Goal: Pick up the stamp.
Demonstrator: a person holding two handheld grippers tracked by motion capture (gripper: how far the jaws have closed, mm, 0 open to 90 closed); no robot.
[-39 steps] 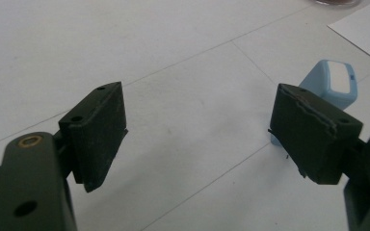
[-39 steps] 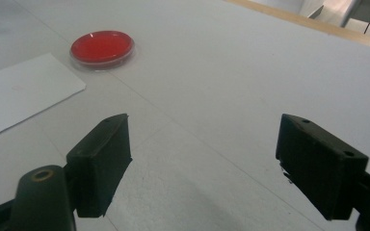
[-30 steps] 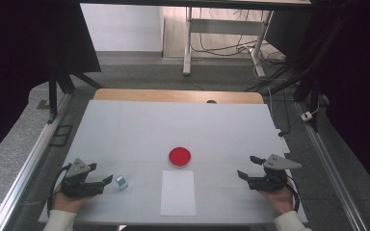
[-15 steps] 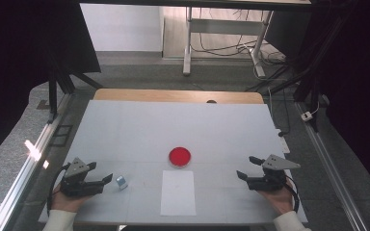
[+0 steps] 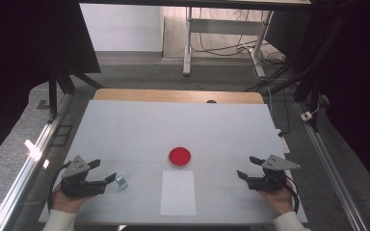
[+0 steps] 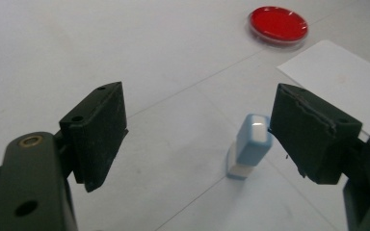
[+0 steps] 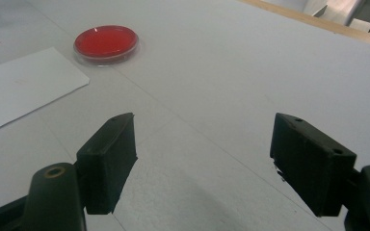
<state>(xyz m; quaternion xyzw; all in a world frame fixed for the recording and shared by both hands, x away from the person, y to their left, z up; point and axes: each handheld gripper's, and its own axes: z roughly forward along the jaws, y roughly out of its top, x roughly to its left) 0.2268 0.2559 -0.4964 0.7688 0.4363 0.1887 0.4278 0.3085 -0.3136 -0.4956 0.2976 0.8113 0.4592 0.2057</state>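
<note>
Both tongs spread, our left gripper (image 6: 197,144) frames the small blue block (image 6: 250,149); next we close on it squarely.

left gripper (image 5: 102,172): hand-held low at near left, fingers (image 6: 99,130) spread wide, nothing between them | right gripper (image 5: 248,167): hand-held low at near right, fingers (image 7: 110,156) spread wide, nothing held | both forearms enter from bottom edge
</note>
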